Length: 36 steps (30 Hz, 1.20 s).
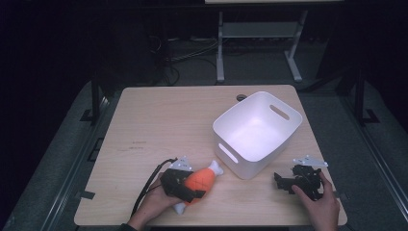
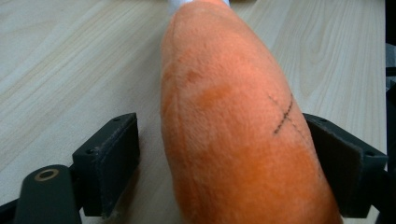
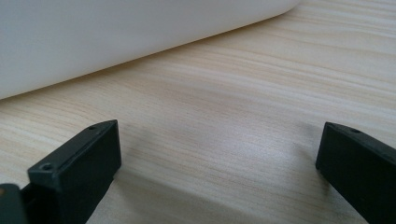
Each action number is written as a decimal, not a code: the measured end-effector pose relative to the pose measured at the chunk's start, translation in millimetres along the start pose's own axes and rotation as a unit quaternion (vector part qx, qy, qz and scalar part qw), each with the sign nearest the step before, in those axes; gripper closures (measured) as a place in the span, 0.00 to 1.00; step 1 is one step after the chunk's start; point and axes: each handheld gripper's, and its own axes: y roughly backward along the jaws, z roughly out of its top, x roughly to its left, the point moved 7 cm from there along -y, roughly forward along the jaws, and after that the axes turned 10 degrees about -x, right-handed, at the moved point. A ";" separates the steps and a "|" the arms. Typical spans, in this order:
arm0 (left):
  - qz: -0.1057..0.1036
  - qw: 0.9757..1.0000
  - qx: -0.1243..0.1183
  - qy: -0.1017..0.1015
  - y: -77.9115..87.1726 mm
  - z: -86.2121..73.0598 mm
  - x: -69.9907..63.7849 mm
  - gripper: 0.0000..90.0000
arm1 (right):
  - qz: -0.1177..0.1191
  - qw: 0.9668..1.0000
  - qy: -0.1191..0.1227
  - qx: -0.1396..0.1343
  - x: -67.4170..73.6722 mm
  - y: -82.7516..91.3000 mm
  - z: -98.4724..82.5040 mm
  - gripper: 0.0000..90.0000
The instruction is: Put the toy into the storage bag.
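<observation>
Right now the left gripper is straddling an orange plush drumstick toy lying low in the frame, left of centre, on the bench. In the left gripper view the toy's fat end is sitting between the jaws: the right-hand one is touching or nearly touching the fabric, while a clear gap is showing beside the left-hand one, so the jaws are standing wide and not yet squeezing, though the contact is hard to judge from this close. Approaching across the thickest part is probably meant to give the soft body something to bulge against once the jaws close. The white bone end is pointing toward the white bin just beside it at centre right, which looks like the likely destination. The right gripper is resting at the lower right, near the bin's corner, its jaws spread wide over bare wood in the right gripper view, holding nothing and keeping clear of the lift path.
</observation>
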 end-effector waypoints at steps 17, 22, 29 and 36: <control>-0.017 1.000 -0.007 -0.019 2.9 3.4 -7.5 0.42 | 0.000 1.000 0.000 0.000 0.0 0.0 0.0 0.00; -0.014 1.000 -0.007 -0.019 4.9 4.0 -5.7 0.43 | 0.000 1.000 0.000 0.000 0.0 0.0 0.0 0.00; -0.012 1.000 -0.003 -0.021 9.4 3.9 -2.1 0.43 | 0.000 1.000 0.000 0.000 0.0 0.0 0.0 0.00; -0.005 1.000 -0.008 -0.018 18.1 6.1 3.5 0.43 | 0.000 1.000 0.000 0.000 0.0 0.0 0.0 0.00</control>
